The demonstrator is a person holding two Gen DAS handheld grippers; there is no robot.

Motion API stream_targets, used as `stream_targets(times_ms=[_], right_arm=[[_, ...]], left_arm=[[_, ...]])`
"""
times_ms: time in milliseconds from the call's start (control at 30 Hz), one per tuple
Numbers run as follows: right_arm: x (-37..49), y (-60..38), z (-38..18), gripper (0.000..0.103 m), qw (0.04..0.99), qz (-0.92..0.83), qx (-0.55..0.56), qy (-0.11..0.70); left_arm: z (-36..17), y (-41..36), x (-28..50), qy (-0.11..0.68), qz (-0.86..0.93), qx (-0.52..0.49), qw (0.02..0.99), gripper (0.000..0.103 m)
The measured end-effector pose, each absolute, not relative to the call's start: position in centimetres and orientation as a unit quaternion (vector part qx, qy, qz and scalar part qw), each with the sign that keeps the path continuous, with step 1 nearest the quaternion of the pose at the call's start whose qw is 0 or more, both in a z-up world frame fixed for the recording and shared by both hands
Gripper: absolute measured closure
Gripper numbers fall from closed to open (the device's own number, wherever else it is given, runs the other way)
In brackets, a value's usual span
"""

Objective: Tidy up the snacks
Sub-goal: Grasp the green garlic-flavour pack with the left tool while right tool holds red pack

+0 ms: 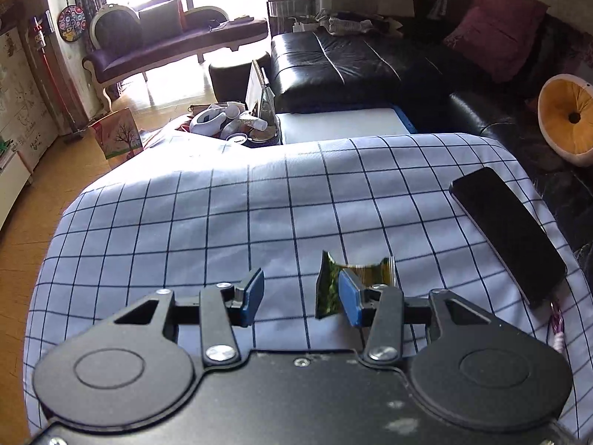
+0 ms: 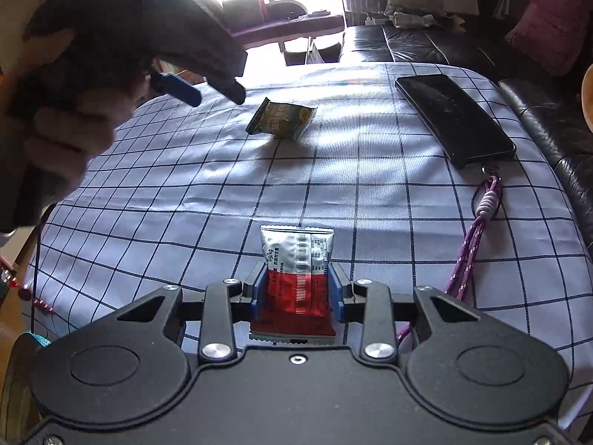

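Right wrist view takes in most of the scene: a table under a blue checked cloth (image 2: 259,185), with a dark leather sofa (image 1: 352,63) behind it and bright windows beyond. On the cloth's right side lies a black phone (image 2: 456,118) with a purple braided strap (image 2: 478,230) trailing from its near end toward the table edge.

Two snack packets show. The green and gold packet (image 2: 281,118) lies by itself on the cloth near the middle, left of the phone and well apart from it. The left gripper (image 2: 217,96), held in a hand (image 2: 63,137), hovers above and to the left of that packet with nothing between its blue pads; from its own camera the left gripper (image 1: 302,296) stands partly open, and the green and gold packet (image 1: 352,282) peeks out around its right finger, beyond and below it rather than clamped.

The red and white packet (image 2: 296,274) stands on end between the pads of the right gripper (image 2: 296,296), which presses on both of its sides, barcode face toward the camera.

No box, tray or row for the snacks shows in either view, so I cannot tell where they belong. As I judge it, the sorting is at an early or middle stage: one packet in hand, one loose on the cloth, neither visibly lined up with the other.
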State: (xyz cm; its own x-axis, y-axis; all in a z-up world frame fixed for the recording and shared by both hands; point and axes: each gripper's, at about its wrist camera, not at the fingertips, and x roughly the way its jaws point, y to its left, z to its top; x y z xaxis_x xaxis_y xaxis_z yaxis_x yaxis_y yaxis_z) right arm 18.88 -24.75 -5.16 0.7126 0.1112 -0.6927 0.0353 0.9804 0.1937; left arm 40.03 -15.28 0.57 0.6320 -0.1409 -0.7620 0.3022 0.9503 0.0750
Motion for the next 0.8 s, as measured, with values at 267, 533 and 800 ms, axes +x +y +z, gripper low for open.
stream_targets(times_ms=[267, 533, 800], right_arm=[[18.9, -24.9, -5.5, 0.059, 0.925, 0.031, 0.09, 0.369], [18.7, -25.2, -5.6, 0.06, 0.924, 0.029, 0.095, 0.37], [18.0, -24.8, -5.0, 0.06, 0.922, 0.022, 0.093, 0.375]], left_arm=[[-1.8, -18.4, 43.8, 0.41, -0.108, 0.125, 0.897, 0.056], [-3.2, -16.4, 41.8, 0.443, -0.126, 0.139, 0.877, 0.057], [-3.8, -10.9, 36.4, 0.476, -0.137, 0.137, 0.858, 0.057]])
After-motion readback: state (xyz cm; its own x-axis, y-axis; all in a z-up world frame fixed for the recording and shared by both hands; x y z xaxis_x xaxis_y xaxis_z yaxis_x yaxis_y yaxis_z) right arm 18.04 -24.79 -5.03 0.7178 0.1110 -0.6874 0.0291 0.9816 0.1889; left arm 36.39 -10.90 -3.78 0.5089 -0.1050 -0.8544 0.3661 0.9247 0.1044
